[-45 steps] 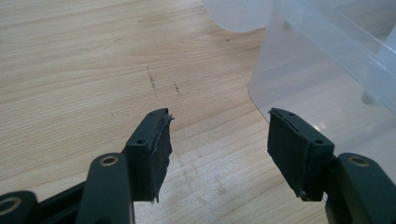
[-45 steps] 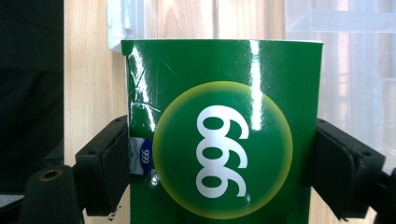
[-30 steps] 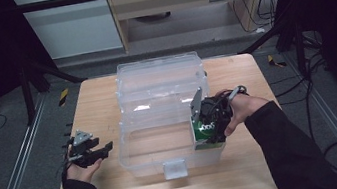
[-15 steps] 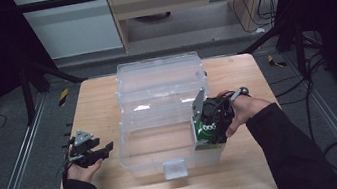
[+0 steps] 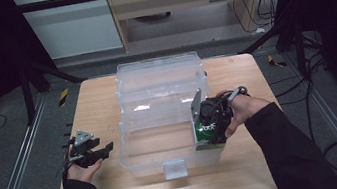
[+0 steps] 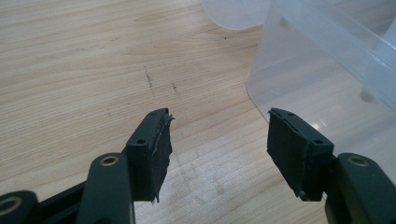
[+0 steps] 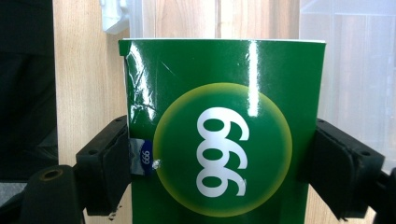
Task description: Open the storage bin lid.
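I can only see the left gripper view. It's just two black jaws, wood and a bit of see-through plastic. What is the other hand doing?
Observer: The right gripper is shut on a green box with 999 printed in a yellow circle.
Operator: Where is that box?
Observer: In the high view it is at the right end of the clear plastic bin, at the bin's wall; I can't tell whether it is touching the bottom.
Operator: Does the plastic thing have a lid?
Observer: Yes, the lid is open and stands up behind the bin.
Operator: And my gripper?
Observer: The left gripper is open, over the table left of the bin.
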Demonstrator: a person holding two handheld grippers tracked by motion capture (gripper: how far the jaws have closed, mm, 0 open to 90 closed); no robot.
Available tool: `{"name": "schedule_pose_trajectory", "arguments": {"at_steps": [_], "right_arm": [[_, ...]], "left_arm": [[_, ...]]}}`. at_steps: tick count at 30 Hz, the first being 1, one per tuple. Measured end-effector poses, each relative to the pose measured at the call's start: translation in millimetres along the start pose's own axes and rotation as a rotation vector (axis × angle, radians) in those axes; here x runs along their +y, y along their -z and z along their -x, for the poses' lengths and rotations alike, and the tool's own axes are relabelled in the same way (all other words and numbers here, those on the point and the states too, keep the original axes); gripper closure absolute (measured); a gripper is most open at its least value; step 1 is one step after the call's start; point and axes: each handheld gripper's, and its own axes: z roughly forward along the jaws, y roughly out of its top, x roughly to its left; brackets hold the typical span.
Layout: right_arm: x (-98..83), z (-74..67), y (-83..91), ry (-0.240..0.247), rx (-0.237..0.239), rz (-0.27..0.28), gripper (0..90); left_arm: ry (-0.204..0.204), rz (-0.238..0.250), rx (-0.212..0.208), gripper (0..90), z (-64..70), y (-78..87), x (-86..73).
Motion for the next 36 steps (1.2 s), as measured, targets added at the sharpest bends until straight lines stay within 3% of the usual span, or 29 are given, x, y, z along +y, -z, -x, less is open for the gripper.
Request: {"name": "schedule_pose_trajectory", "arguments": {"at_steps": [10, 16, 36], "right_arm": [[2.9, -0.7, -5.9, 0.004, 0.004, 0.001, 17.2], [3.0, -1.4, -11.9, 0.009, 0.008, 0.029, 17.1], [0.2, -4.9, -13.3, -0.003, -0.007, 0.054, 17.3]], "left_arm": [[-0.005, -0.005, -0.002, 39.0, 0.6, -0.5, 0.0], [-0.005, -0.004, -0.001, 39.0, 0.2, 0.0, 0.0], [-0.007, -0.003, -0.004, 39.0, 0.6, 0.3, 0.3]]}}
